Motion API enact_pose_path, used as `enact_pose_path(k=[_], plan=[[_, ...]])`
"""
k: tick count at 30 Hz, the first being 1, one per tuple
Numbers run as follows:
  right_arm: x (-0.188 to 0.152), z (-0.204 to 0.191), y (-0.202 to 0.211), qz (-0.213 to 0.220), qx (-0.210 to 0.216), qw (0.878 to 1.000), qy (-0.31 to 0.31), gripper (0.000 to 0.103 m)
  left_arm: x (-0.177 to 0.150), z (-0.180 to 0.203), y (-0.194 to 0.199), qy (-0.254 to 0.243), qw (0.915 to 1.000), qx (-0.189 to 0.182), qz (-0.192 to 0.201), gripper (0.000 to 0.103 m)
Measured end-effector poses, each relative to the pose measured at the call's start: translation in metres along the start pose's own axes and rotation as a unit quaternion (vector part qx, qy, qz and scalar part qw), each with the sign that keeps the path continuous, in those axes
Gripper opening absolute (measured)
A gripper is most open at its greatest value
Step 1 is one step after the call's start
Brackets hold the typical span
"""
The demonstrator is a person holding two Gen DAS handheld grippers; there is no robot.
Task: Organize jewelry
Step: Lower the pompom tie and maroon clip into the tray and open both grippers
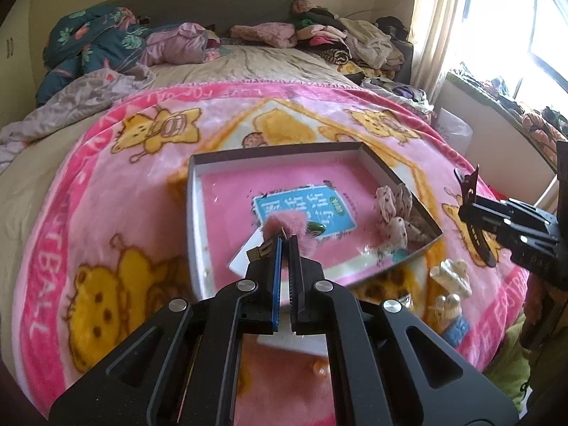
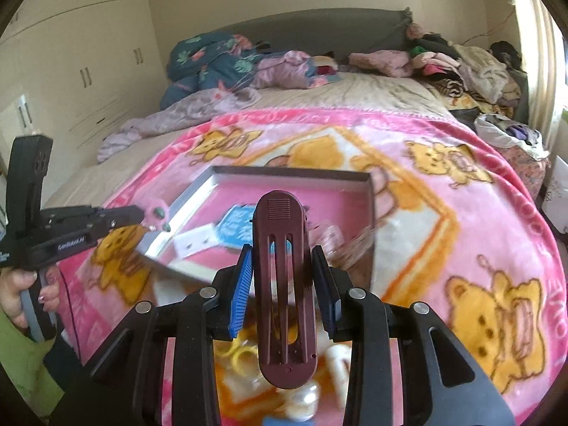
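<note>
A wide bed (image 1: 248,67) filled both of my views, its far end heaped with clothes (image 1: 340,41) and a dark floral quilt (image 1: 96,41) under a grey headboard (image 2: 305,23). Cream wardrobes (image 2: 78,49) stood along one wall; a curtain (image 1: 436,17) hung by the bright window.

Across the near half of the bed lay a pink blanket (image 1: 106,184) printed with yellow bears. On it sat a shallow open box (image 1: 193,213) with white walls and a pink floor, holding a blue printed card (image 1: 305,209), a white earring card (image 2: 193,243) and a cluster of pale fabric bows (image 1: 396,209) against its right wall. Just outside the box's near corner, on the blanket, lay cream-coloured hair clips (image 1: 452,277) with pearl-like beads.

My right tool (image 2: 282,269) was clenched on a long maroon hair clip (image 2: 284,284), which stood upright between the pads above the blanket, in front of the box. My left tool (image 1: 284,239) was clamped tight on a small pink fluffy ornament (image 1: 285,223) with green beads hanging from it, held in the air over the box's near left edge. A hand (image 2: 25,298) with painted nails gripped that tool's handle, a green sleeve (image 2: 21,355) below it.
</note>
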State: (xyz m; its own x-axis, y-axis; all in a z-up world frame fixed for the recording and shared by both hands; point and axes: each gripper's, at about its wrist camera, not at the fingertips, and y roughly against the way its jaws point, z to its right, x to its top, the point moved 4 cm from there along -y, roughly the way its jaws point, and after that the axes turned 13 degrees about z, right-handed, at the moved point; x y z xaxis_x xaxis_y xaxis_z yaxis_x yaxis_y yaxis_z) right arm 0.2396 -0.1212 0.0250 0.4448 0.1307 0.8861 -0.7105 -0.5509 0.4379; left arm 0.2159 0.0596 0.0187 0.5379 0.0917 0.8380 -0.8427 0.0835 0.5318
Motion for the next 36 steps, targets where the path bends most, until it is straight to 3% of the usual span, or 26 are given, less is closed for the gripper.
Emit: enact_pose_path(k=[14,36], plan=[[0.010,0.044,-0.031,-0.011,-0.036,0.999,-0.015,0.032,0.006,0.021,-0.048,-0.002,0.9994,-0.028,-0.021,0.000],[-0.005,0.061,-0.081,-0.045,-0.059,0.997,-0.026,0.032,-0.019,0.035,-0.085,-0.003,0.9973,-0.049,-0.055,0.000]])
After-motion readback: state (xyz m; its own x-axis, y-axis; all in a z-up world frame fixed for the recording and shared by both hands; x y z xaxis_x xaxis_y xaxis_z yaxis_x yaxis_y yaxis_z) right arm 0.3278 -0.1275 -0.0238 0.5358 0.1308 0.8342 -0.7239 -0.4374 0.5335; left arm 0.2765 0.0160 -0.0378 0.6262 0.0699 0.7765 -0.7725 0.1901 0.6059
